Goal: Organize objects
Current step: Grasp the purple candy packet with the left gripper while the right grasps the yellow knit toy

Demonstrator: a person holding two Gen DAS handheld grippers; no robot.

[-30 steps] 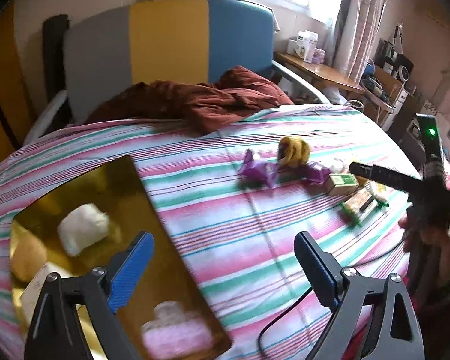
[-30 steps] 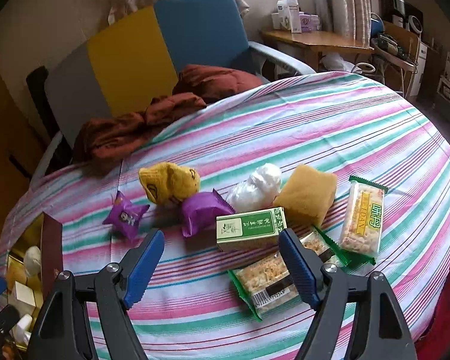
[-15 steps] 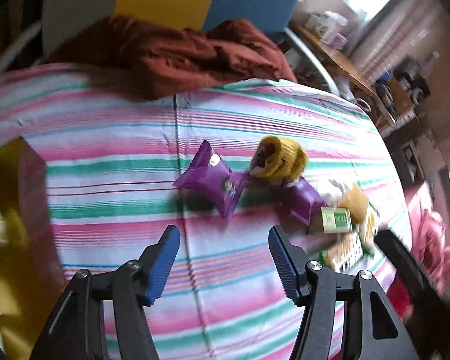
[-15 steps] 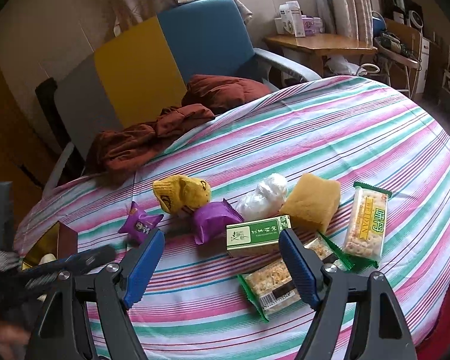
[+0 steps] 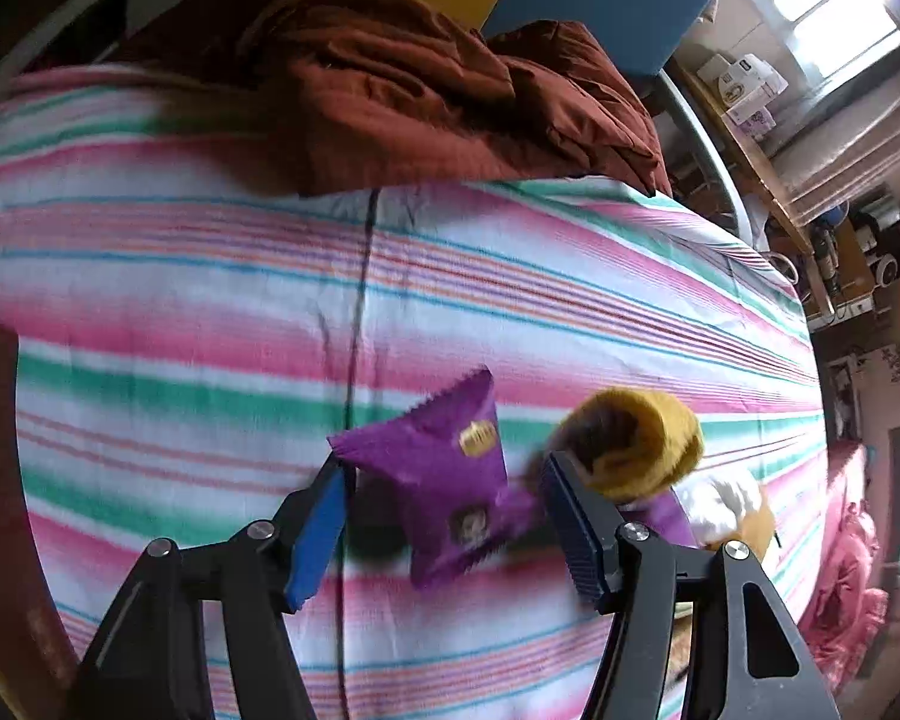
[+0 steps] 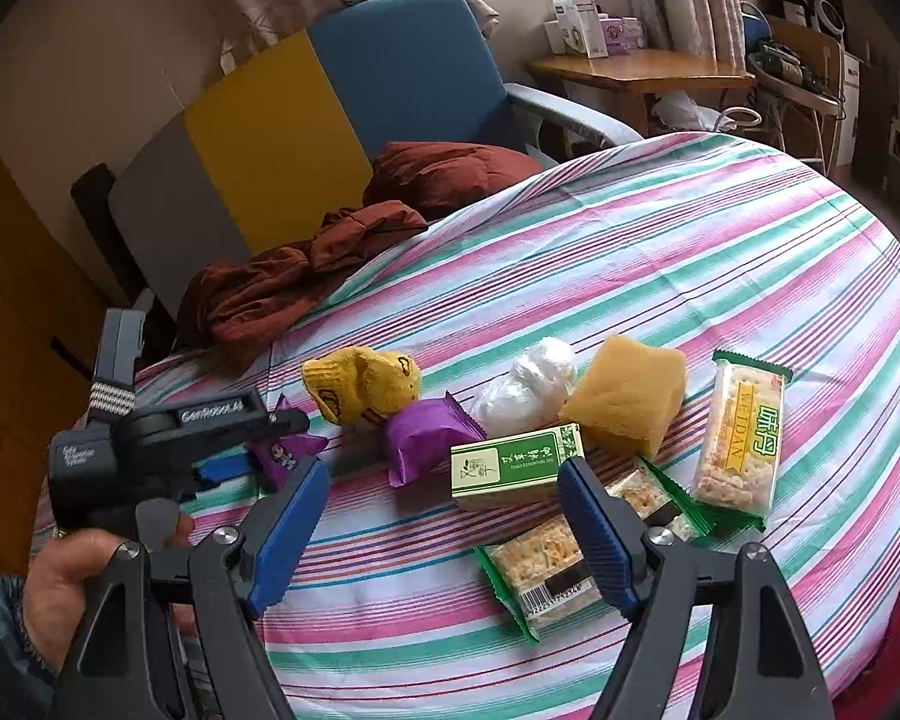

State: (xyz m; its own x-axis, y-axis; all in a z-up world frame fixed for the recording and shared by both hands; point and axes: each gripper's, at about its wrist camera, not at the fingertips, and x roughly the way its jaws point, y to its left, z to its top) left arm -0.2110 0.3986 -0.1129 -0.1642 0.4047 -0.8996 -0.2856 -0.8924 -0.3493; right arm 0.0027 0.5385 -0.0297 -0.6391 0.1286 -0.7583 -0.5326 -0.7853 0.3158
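A small purple snack packet (image 5: 426,456) lies on the striped tablecloth (image 5: 210,312), between the fingers of my left gripper (image 5: 445,471). The jaws are opening and neither pad presses on the packet. In the right wrist view the left gripper (image 6: 270,444) reaches in from the left over the same packet (image 6: 282,456). A yellow knitted item (image 6: 363,381) lies just to its right. My right gripper (image 6: 444,474) hangs open above a green box (image 6: 516,465), holding nothing.
More snacks lie right of the packet: a second purple packet (image 6: 429,438), a white plastic bundle (image 6: 528,387), a yellow cake (image 6: 627,393) and cracker packs (image 6: 738,438). A rust-brown cloth (image 5: 390,78) lies at the table's far edge before a chair (image 6: 402,72). A hand (image 6: 66,570) holds the left gripper.
My left gripper swung right from over the gold box, dropped toward the table, and narrowed its jaws around the purple packet. The right gripper stayed nearly still.
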